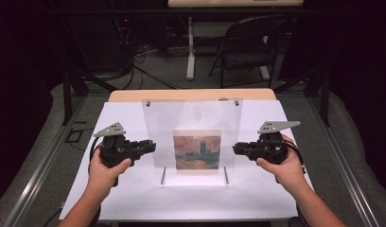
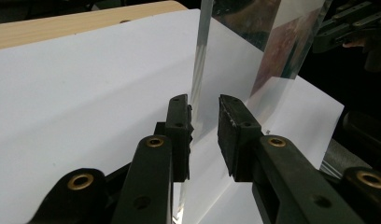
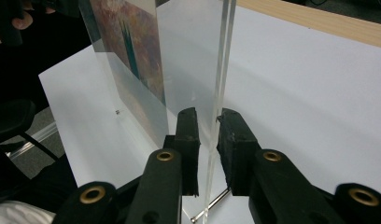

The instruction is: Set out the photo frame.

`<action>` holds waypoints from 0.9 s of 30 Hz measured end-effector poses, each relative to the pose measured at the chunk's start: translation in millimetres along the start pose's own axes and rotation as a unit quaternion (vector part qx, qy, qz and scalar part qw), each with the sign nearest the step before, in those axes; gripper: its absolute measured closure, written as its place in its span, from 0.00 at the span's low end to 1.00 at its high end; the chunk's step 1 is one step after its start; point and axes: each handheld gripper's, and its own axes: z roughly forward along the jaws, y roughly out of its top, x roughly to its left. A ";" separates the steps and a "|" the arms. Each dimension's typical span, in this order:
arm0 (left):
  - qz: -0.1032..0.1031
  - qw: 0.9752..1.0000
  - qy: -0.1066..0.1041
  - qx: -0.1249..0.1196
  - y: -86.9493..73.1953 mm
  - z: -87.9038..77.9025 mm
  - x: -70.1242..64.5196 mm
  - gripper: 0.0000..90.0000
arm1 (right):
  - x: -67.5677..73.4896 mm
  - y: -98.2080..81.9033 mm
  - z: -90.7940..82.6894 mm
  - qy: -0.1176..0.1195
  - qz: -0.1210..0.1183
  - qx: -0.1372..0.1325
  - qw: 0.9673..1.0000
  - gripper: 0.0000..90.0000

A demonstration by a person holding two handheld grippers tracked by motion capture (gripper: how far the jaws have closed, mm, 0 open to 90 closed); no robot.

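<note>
Dark floor and a black folding chair (image 1: 250, 42) fill the back of the room, behind a light wooden table (image 1: 191, 95). A big white paper sheet (image 1: 115, 189) covers most of the table top.

In the middle of the sheet stands a clear plastic picture frame (image 1: 193, 113), made of see-through panels. It stands upright, leaning back a little. Two small silver screws hold its top corners, and two thin metal pins (image 1: 163, 175) stick out at the bottom. Inside the frame sits a small painted picture (image 1: 197, 151) with red, brown and blue-green colours.

The person's left hand (image 1: 106, 172) holds the black left gripper (image 1: 151, 147) at the left edge of the frame. In the left gripper view, the clear frame's edge (image 2: 198, 60) runs up between the two black jaws. The jaws are apart, one on each side of the edge, with a gap showing, so this gripper (image 2: 203, 119) is not squeezing anything.

The person's right hand (image 1: 283, 165) holds the black right gripper (image 1: 237, 148) at the right edge of the frame. In the right gripper view, the frame's edge (image 3: 223, 56) also stands between the jaws. This gripper (image 3: 208, 126) is spread too, with small gaps beside the clear plastic. One metal pin (image 3: 209, 205) pokes out low down near the jaws.

Both grippers have a grey three-cornered plate (image 1: 109, 129) on top.
</note>
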 end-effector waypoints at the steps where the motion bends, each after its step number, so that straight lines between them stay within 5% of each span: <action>1: 0.001 1.000 0.000 0.000 -0.9 -0.2 -0.7 0.82 | 0.5 -0.9 -0.5 0.003 0.002 -0.001 1.000 0.86; 27: 0.003 1.000 0.009 0.003 -2.8 1.9 -3.3 0.74 | 1.0 -1.7 -2.3 0.006 0.000 -0.016 1.000 0.82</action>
